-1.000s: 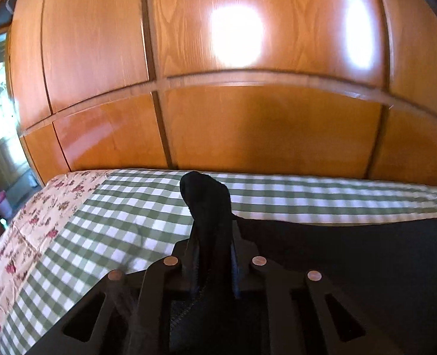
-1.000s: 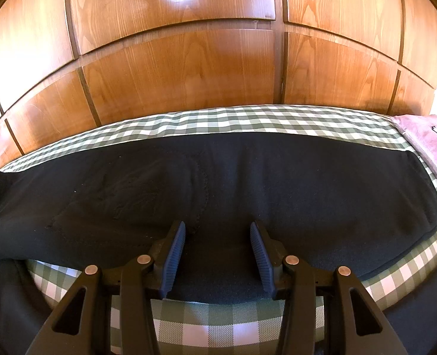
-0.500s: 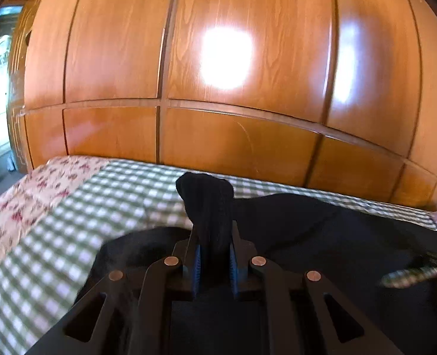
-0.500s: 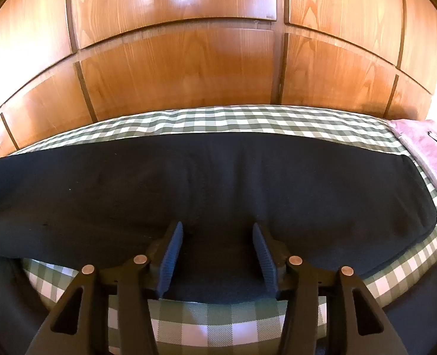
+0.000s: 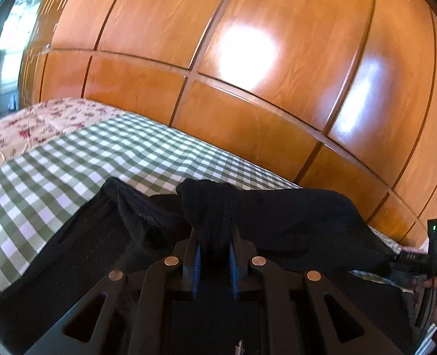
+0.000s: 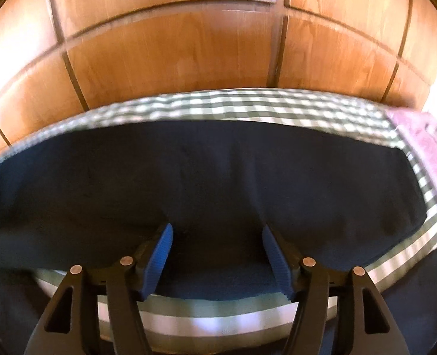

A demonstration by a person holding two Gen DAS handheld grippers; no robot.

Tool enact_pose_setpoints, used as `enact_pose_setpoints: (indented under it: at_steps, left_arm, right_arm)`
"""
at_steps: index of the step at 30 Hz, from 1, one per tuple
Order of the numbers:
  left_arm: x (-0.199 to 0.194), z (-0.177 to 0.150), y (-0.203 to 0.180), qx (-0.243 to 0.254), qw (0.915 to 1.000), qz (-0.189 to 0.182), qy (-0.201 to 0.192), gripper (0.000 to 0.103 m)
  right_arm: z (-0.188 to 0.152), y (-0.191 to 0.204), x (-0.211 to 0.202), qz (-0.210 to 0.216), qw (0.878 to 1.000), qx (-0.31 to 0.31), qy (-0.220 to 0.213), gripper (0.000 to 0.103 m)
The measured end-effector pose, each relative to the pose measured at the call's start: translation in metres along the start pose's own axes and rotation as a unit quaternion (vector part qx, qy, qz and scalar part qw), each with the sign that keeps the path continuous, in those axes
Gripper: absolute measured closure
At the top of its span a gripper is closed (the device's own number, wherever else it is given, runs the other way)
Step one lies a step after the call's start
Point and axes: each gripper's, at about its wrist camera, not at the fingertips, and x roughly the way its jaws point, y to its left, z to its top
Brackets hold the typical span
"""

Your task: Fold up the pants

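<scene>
Black fabric pants (image 5: 292,216) bunched in the clenched left gripper (image 5: 214,261), probably for folding; right gripper (image 6: 217,254) spread, hovering over them.

One pair of dark pants (image 6: 218,177), two grippers (image 5: 214,254) (image 6: 217,254), one green checked sheet (image 5: 70,159), one floral cloth (image 5: 26,124), one pink cloth (image 6: 425,148).

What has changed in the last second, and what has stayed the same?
The left tool, shut on a bunch of the pants, has carried it to the right, over the rest of the pants; the right tool now shows at that view's right edge. Unchanged: the left grip, and the right tool open above the pants on the checked sheet.
</scene>
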Motion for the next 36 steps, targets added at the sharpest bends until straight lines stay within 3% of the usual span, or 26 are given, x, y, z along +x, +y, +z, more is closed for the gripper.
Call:
enact_pose_setpoints:
  at_steps: [4, 10, 16, 23, 25, 27, 29, 36]
  left_arm:
    - [-0.001, -0.005, 0.013, -0.034, 0.9994, -0.007, 0.004, 0.088]
    - [0.001, -0.009, 0.019, -0.053, 0.9984, -0.013, 0.017, 0.088]
    - [0.01, -0.011, 0.03, -0.079, 0.996, -0.02, 0.036, 0.088]
    - [0.014, -0.013, 0.034, -0.088, 0.9948, -0.028, 0.043, 0.088]
    - [0.015, -0.013, 0.034, -0.089, 0.9946, -0.029, 0.044, 0.088]
    - [0.015, -0.013, 0.035, -0.091, 0.9944, -0.03, 0.045, 0.088]
    - [0.016, -0.013, 0.036, -0.092, 0.9942, -0.03, 0.047, 0.088]
    - [0.017, -0.013, 0.04, -0.102, 0.9929, -0.035, 0.049, 0.088]
  right_arm:
    - [0.02, 0.025, -0.013, 0.061, 0.998, 0.032, 0.002, 0.039]
    - [0.048, 0.08, 0.005, 0.149, 0.983, 0.085, 0.069, 0.039]
    - [0.051, 0.105, 0.032, 0.165, 0.968, 0.153, 0.108, 0.039]
    - [0.052, 0.105, 0.058, 0.15, 0.964, 0.184, 0.12, 0.04]
    - [0.054, 0.101, 0.063, 0.156, 0.962, 0.188, 0.122, 0.05]
    - [0.051, 0.097, 0.069, 0.169, 0.959, 0.189, 0.127, 0.077]
    - [0.046, 0.093, 0.069, 0.185, 0.955, 0.193, 0.128, 0.086]
    - [0.034, 0.081, 0.036, 0.227, 0.952, 0.18, 0.095, 0.092]
